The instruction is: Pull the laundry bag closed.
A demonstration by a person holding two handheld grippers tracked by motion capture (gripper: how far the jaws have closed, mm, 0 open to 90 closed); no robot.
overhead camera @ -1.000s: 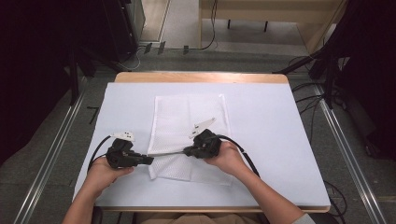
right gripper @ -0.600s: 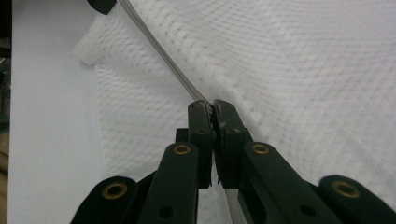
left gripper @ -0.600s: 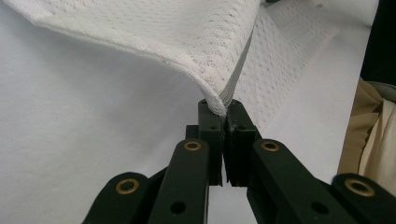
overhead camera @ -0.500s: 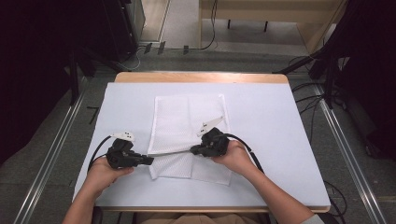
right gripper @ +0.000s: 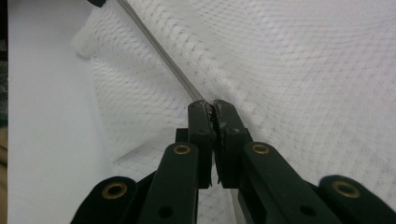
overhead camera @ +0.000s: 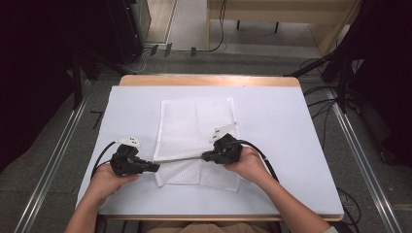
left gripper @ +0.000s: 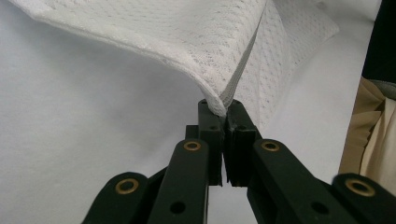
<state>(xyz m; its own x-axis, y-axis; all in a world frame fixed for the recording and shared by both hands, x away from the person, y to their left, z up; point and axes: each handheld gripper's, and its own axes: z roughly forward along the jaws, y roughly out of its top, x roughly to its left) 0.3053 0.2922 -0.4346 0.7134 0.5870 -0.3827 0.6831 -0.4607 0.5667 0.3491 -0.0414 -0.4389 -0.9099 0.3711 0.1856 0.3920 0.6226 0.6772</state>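
Right tongs (overhead camera: 208,156) shifted rightward, mesh cloth (overhead camera: 194,126) (white) taut

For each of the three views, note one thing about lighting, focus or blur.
High view: even light on the white table cover, dark surroundings, the whole picture slightly soft. Left gripper view: the mesh cloth is sharp near the left hand-held gripper, softer farther off. Right gripper view: the cloth weave blurs toward the top, and the jaws cast little shadow.
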